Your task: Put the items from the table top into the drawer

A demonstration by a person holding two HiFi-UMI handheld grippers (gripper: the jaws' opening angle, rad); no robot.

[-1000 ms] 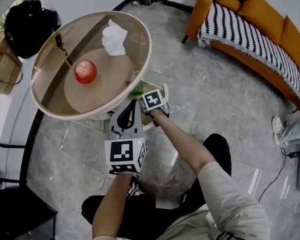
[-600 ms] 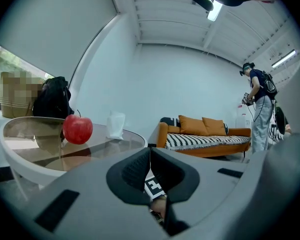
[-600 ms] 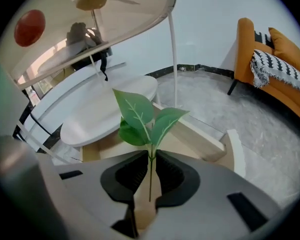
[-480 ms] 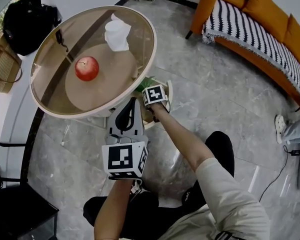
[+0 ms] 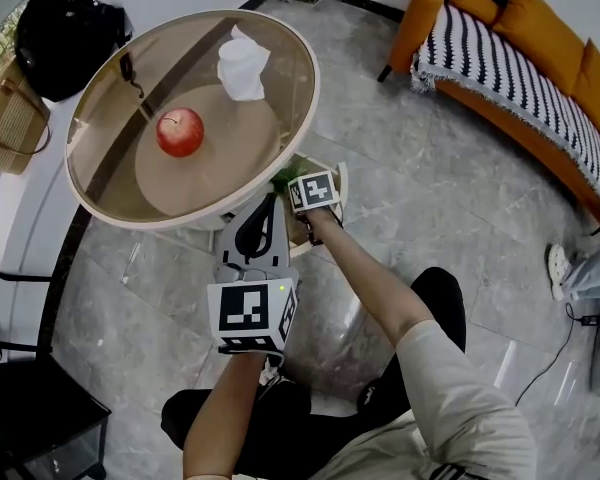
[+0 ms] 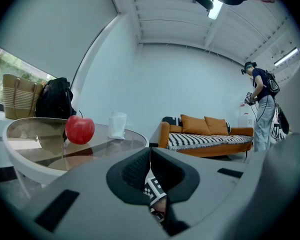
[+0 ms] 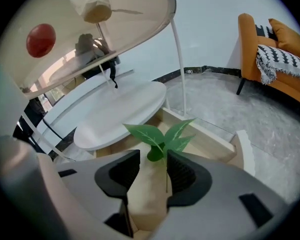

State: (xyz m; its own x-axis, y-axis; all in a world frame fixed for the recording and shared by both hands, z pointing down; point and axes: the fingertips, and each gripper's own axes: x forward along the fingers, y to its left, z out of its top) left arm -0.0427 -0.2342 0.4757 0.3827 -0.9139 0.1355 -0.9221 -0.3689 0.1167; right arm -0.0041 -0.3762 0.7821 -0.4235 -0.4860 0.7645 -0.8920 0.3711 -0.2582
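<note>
While the left gripper (image 6: 150, 156) hovers, its cube (image 5: 248, 310) shows square markers.

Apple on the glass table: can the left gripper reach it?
Probably yes. Nothing stands between the left gripper and the apple on the table; its shut fingers would need to open.

The left hand-held gripper (image 6: 150, 153) points roughly level, jaws pressed together with nothing between them. The right forearm (image 5: 365, 280) reaches forward and tilts the right hand-held gripper (image 7: 153, 160) steeply down. Its jaws have just been opening, loose around a leafy sprig (image 7: 160, 136).
</note>
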